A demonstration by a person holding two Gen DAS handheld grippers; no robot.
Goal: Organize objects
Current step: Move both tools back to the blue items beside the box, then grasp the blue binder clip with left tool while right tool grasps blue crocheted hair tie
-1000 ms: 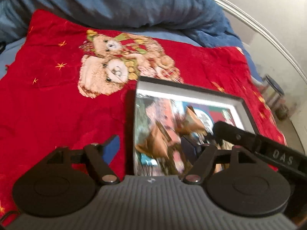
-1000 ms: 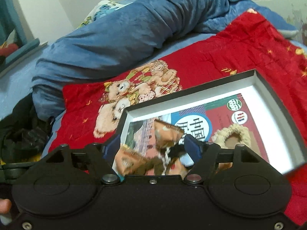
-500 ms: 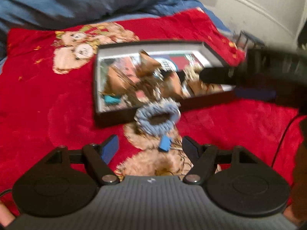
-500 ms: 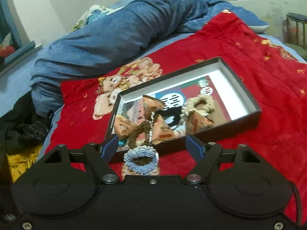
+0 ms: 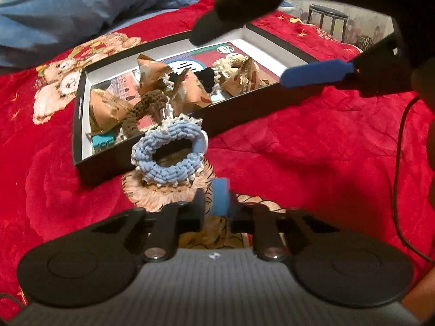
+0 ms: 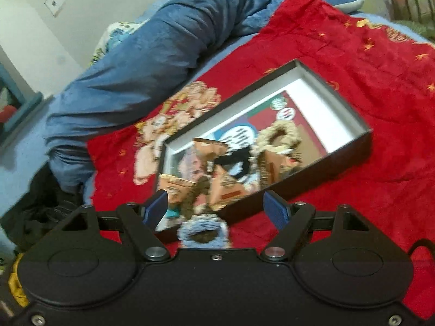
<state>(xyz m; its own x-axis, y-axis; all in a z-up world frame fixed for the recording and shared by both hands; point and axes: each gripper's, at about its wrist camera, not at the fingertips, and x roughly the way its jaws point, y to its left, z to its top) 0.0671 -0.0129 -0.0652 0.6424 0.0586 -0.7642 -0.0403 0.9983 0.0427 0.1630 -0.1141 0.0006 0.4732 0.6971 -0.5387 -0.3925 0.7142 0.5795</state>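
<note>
A black shallow box lies on the red blanket. It holds several brown wrapped packets, brown, black and cream crocheted scrunchies, and a teal item. A blue crocheted scrunchie rests on the blanket against the box's near wall. Just in front of it my left gripper is shut on a small light-blue piece. My right gripper is open with nothing between its fingers, hovering over the box's near side.
A crumpled blue duvet lies along the far side of the red blanket. A metal stool stands beyond the bed. Dark clothes are piled at the left. A black cable runs at the right.
My left gripper drew back from over the box to the blanket in front of it and its jaws closed on the small blue piece. The right gripper rolled and pulled back a little, still open.
</note>
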